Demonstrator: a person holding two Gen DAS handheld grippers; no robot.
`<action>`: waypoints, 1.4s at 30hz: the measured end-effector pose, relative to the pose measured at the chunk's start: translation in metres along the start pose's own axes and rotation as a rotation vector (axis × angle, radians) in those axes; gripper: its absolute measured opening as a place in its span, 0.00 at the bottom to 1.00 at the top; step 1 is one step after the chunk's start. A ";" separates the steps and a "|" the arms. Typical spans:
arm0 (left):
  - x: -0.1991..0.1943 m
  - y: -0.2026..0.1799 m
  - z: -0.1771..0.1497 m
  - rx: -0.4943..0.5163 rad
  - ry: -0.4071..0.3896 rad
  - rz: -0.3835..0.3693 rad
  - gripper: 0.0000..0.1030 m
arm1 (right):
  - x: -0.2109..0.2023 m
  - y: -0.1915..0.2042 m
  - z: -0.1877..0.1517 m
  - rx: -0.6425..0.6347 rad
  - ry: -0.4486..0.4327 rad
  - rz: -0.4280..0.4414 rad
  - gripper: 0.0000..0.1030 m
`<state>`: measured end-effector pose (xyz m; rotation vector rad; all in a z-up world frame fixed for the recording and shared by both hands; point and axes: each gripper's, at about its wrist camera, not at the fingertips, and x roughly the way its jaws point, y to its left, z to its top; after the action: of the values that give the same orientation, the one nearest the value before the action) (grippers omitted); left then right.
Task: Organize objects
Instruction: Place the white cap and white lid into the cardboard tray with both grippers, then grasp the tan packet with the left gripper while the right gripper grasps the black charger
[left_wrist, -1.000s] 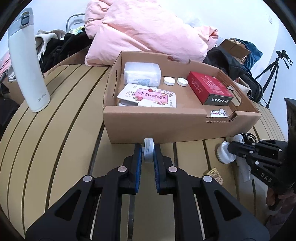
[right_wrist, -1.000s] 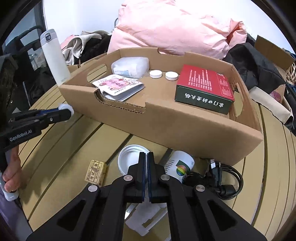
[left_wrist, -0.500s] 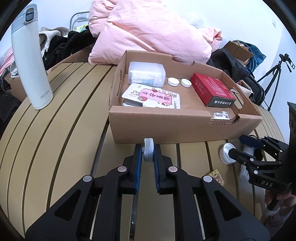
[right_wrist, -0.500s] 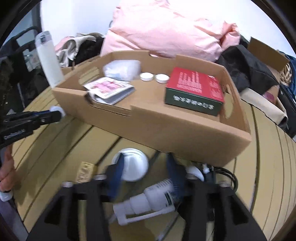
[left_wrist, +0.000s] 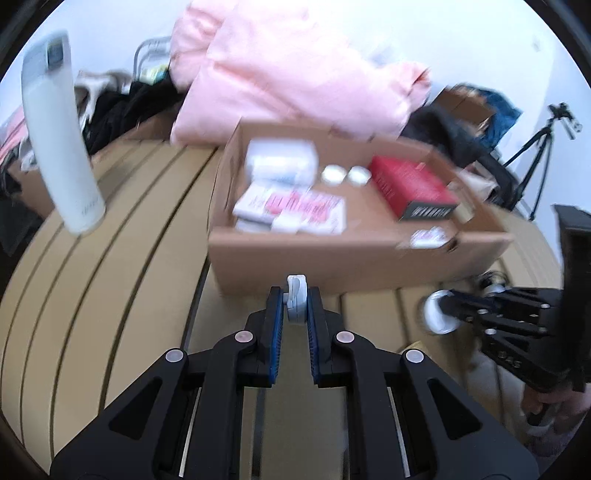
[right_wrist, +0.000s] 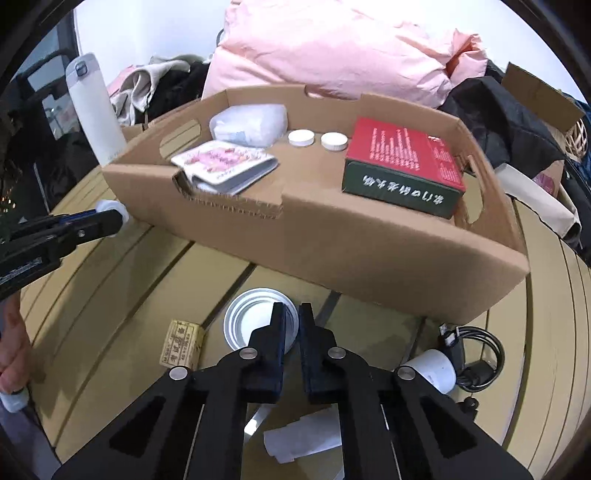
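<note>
Slatted tan surface fills the blurred left wrist view, with a cardboard box at centre and a white flask upper left; the left gripper has its jaws clamped on a small white cap just before the box wall. Right wrist view: the right gripper, jaws nearly together, grips the rim of a white lid at lower centre, below the box holding a red carton
</note>
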<state>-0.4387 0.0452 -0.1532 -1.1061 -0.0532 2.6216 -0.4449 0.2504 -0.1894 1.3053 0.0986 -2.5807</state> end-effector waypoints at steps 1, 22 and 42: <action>-0.009 -0.003 0.004 0.003 -0.026 -0.019 0.09 | -0.004 -0.001 0.001 0.009 -0.014 0.010 0.06; 0.057 -0.067 0.062 0.037 0.085 0.010 0.09 | -0.021 -0.064 0.071 0.216 -0.131 -0.076 0.06; -0.024 -0.051 0.050 0.066 -0.083 0.113 0.95 | -0.087 -0.052 0.059 0.202 -0.231 -0.088 0.93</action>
<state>-0.4454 0.0911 -0.0938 -1.0055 0.0807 2.7471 -0.4544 0.3070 -0.0868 1.0745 -0.1545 -2.8579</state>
